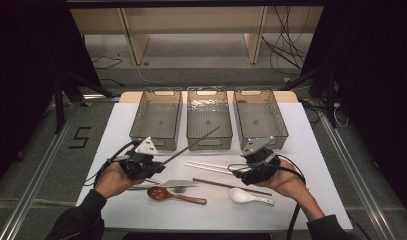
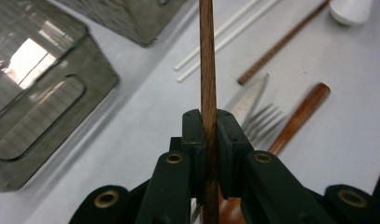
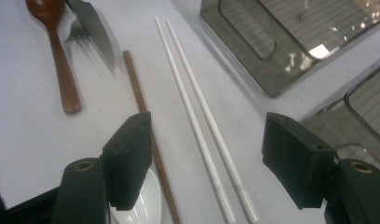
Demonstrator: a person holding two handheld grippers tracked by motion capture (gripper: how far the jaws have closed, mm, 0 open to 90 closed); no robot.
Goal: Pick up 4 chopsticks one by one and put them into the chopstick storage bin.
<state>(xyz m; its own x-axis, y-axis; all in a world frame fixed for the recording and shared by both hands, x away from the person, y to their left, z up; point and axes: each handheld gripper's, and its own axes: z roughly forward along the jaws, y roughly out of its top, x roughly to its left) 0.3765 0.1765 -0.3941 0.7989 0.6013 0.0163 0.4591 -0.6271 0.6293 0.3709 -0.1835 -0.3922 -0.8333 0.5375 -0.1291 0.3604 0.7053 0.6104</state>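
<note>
Here the left gripper (image 2: 210, 140) clenches a brown chopstick (image 2: 207, 56) lifted off the desk (image 1: 311, 150), while the right gripper (image 3: 211, 158) hangs released, seemingly above two white chopsticks (image 3: 197, 116).

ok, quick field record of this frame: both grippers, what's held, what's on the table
left gripper: shut on brown chopstick, tip raised toward middle bin
right gripper: open, nothing held, above white chopsticks
bins: three, in a row at the table's far side
on table: second brown chopstick, white spoon, wooden spoon, fork, knife
</note>
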